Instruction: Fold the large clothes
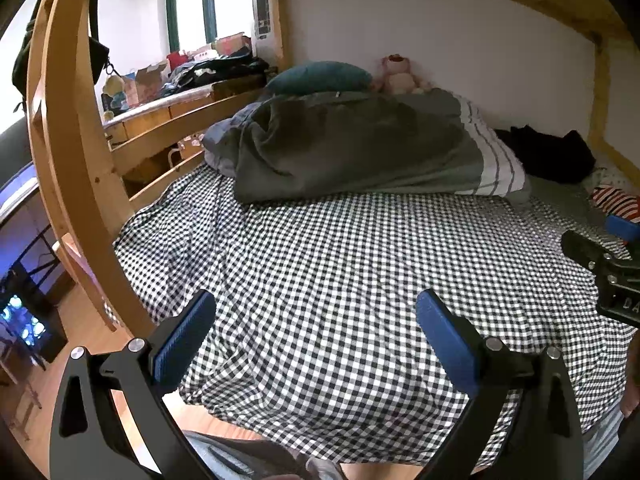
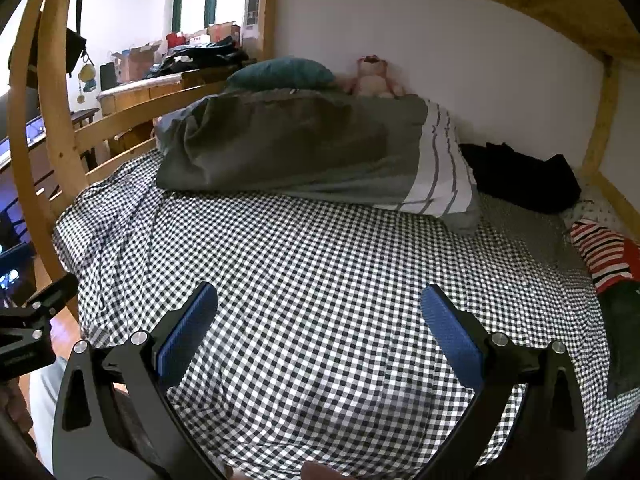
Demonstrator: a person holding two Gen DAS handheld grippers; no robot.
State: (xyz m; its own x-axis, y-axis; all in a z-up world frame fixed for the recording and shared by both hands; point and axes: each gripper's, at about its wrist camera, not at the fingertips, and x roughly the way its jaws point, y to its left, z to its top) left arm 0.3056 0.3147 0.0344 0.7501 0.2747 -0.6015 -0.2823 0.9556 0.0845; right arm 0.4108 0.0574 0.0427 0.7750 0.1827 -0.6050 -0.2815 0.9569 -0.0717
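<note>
A black garment (image 2: 520,176) lies crumpled at the back right of the bed, also seen in the left wrist view (image 1: 552,156). A red, white and black striped garment (image 2: 600,252) lies at the right edge, beside a dark garment (image 2: 624,340). My right gripper (image 2: 319,292) hangs open over the black-and-white checked sheet (image 2: 320,240) with nothing between its fingers. My left gripper (image 1: 316,300) is open and empty too, over the same sheet (image 1: 340,248) near the bed's front edge. Both grippers are well short of the clothes.
A folded grey duvet (image 2: 300,152) with a striped end lies across the bed's middle, with a teal pillow (image 2: 280,72) and a pink plush toy (image 2: 372,76) behind it. Wooden bunk posts (image 1: 68,160) rise at the left. A white wall (image 2: 440,60) backs the bed.
</note>
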